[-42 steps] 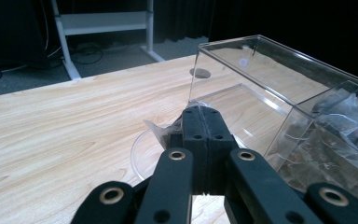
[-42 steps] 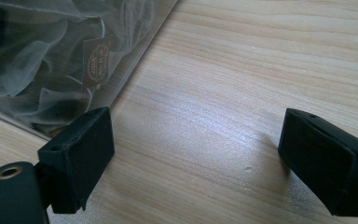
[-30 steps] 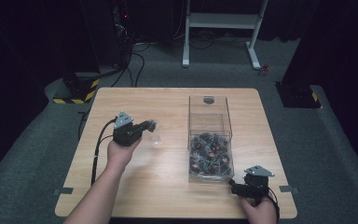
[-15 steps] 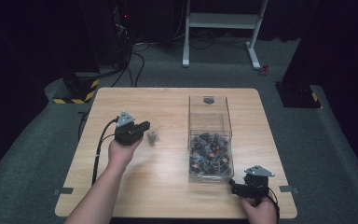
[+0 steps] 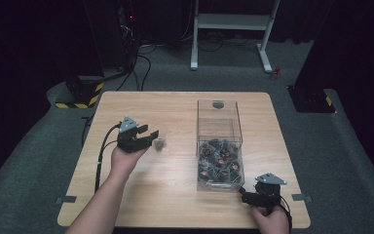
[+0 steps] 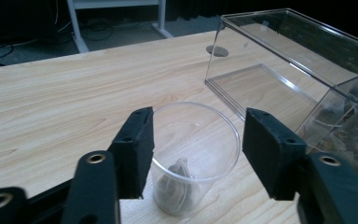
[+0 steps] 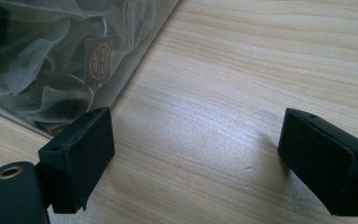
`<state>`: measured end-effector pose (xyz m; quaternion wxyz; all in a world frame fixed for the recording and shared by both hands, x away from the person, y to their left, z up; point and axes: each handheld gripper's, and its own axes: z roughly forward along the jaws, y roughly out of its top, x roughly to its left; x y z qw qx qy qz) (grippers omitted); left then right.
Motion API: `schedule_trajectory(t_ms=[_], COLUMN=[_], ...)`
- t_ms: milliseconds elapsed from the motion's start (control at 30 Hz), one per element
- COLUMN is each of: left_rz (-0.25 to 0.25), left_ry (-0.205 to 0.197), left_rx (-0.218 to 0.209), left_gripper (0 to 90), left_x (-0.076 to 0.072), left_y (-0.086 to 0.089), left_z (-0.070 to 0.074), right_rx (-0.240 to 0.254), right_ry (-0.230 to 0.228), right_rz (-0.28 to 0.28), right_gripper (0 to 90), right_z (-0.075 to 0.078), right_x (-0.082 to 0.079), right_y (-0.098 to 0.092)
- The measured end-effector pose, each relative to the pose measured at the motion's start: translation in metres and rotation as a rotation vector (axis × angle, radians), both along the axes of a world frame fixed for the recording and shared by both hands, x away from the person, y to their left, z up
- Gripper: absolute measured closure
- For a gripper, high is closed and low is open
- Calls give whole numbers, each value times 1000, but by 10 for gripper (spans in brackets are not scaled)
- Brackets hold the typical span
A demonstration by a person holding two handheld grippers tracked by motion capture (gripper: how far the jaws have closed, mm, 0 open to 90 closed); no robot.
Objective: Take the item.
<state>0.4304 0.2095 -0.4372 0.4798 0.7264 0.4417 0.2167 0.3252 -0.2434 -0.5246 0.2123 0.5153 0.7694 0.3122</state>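
On the wooden table [image 5: 175, 175] the left gripper [image 5: 148, 138] sits left of centre, its jaws spread wide on either side of a clear plastic cup [image 6: 193, 154]. In the left gripper view the cup stands upright between the two black pads [image 6: 137, 149], which flank its rim without clearly pressing it. A small dark sachet, apparently a tea bag [image 6: 179, 175], lies in the bottom of the cup. To the right stands a long clear plastic box [image 5: 219, 141]; its near end is heaped with wrapped tea bags [image 5: 220, 162], its far end bare. The right gripper [image 5: 247, 196] rests low at the table's near right corner, just beside the box's near end. In the right gripper view its jaws stand wide apart over bare wood, with nothing between them, the left one close to the box wall [image 7: 140, 65]
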Motion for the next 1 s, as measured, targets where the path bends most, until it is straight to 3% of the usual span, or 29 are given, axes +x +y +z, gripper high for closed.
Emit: schedule_trajectory(t_ms=[67, 400, 1000], left_rz=[1, 4, 0], left_ry=[-6, -7, -15], left_rx=[16, -2, -14], left_gripper=[386, 245, 200], left_x=[-2, -12, -37], left_y=[1, 9, 26], left_z=[1, 1, 1], right_rx=[-1, -1, -1], right_ry=[-1, -1, -1], right_rz=[0, 0, 0], right_gripper=[104, 104, 104], right_z=[0, 0, 0], right_x=[0, 0, 0], right_y=[0, 0, 0])
